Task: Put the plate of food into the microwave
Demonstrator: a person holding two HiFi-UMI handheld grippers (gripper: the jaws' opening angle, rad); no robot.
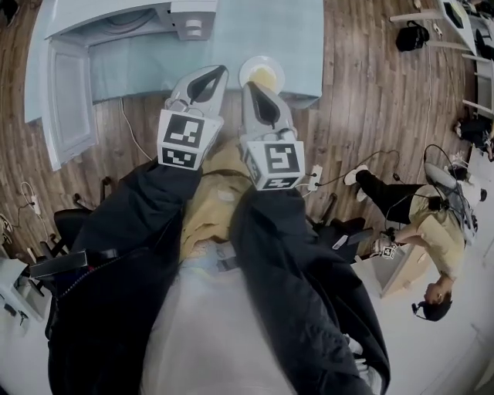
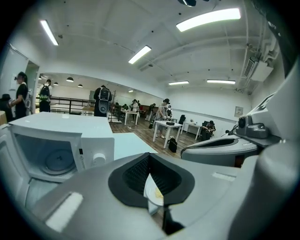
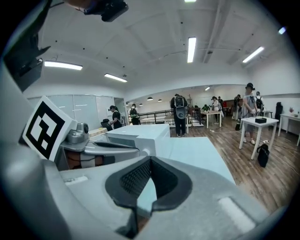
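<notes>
Though the left gripper (image 1: 219, 71) and right gripper (image 1: 248, 85) are both clenched on nothing, the right tip hides part of the plate (image 1: 275, 66) of what may be egg, and the open microwave (image 1: 189, 15) is cropped above.

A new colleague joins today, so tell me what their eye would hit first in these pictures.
The white microwave at the left end of the table, its door swung wide open. Next, the plate of food at the near table edge, just ahead of the left gripper and right gripper, both shut and empty, side by side.
</notes>
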